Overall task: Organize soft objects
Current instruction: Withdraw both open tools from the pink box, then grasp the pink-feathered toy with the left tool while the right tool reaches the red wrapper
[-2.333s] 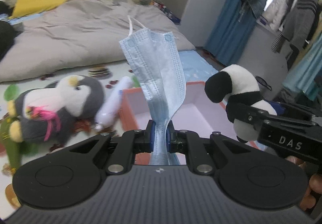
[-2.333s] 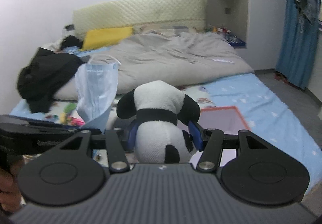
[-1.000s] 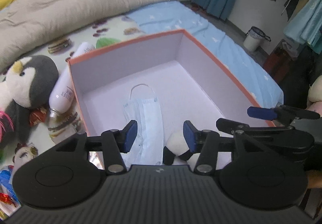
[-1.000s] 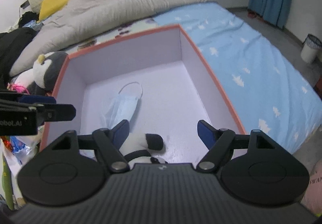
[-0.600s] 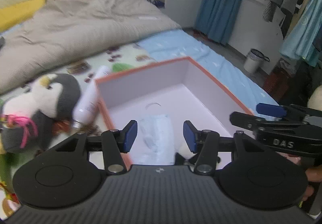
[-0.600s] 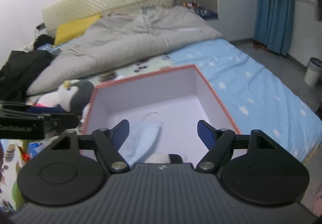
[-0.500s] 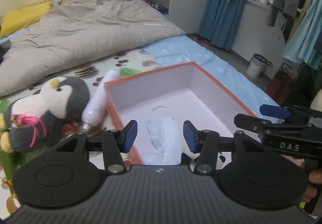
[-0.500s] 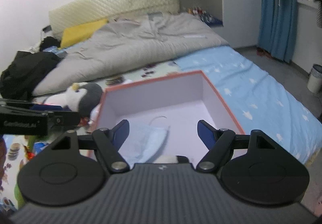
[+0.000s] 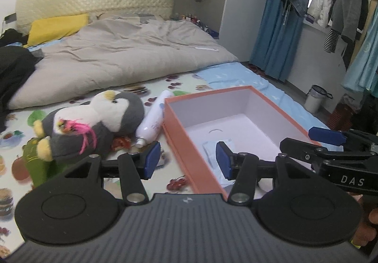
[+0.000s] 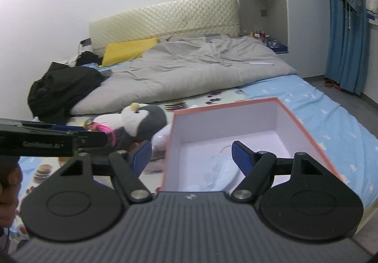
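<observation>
An open orange box [image 9: 189, 152] with a pale lilac inside lies on the patterned mat; it also shows in the right wrist view [image 10: 304, 130]. A blue face mask [image 9: 210, 149] lies on its floor, also seen in the right wrist view [image 10: 217, 166]. The panda toy is hidden behind the gripper bodies. A grey penguin plush [image 9: 94, 123] with a pink bow lies left of the box, also in the right wrist view [image 10: 139, 121]. My left gripper [image 9: 186, 159] is open and empty over the box's left wall. My right gripper [image 10: 191, 156] is open and empty above the box's near end.
A white lotion bottle [image 9: 153, 121] lies between the penguin and the box. A grey duvet [image 9: 118, 59], a yellow pillow [image 9: 56, 26] and black clothes [image 10: 63, 88] lie behind. A green object [image 9: 35, 163] sits under the penguin. A bin [image 9: 316, 97] stands at right.
Both grippers let go of the mask and the panda into the box, then drew back and up. The view has tilted up and the left gripper has shifted left toward the penguin.
</observation>
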{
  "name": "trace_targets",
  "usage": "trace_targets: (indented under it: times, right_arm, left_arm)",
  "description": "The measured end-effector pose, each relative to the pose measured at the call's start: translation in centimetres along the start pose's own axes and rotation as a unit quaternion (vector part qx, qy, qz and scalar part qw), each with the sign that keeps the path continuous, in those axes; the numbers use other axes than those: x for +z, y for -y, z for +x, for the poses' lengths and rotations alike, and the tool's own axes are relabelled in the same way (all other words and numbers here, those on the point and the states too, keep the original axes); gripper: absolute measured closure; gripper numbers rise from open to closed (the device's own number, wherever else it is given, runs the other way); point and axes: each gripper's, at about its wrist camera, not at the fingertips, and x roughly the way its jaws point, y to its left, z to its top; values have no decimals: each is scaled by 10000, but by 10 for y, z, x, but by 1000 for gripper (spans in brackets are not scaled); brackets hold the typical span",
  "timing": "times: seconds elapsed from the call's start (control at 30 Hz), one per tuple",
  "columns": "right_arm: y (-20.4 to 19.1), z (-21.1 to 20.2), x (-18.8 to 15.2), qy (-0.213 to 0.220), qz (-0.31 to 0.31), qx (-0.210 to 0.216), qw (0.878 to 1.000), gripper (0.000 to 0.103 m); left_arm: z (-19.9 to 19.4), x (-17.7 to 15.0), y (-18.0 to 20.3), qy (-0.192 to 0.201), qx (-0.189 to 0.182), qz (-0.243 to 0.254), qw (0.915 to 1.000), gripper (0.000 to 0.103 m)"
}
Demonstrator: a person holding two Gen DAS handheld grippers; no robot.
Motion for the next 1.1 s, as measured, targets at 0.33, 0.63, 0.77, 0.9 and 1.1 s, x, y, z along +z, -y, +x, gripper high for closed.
trace_targets:
  times: [0.33, 0.63, 0.77, 0.9, 1.1]
  right_arm:
    - [-42, 2, -20, -7, -177, 200, 9996, 26]
    - [-70, 7, -37, -103, -273, 236, 9993, 26]
    - [-84, 11, -47, -186, -307, 252, 9990, 26]
    - [-96, 15, -59, -286, -388, 239, 9986, 26]
    - [-107, 23, -70, -381, -449, 337, 9977, 26]
  left_arm:
    - [-28, -28, -34, 108, 142, -392, 9991, 40]
    - [-38, -48, -64, 130, 353, -688, 9969, 40]
    - [-41, -60, -76, 73, 370, -823, 9959, 40]
    - [-46, -72, -87, -10, 472, -905, 9948, 39]
    - [-45, -88, -103, -42, 653, -1020, 9926, 32]
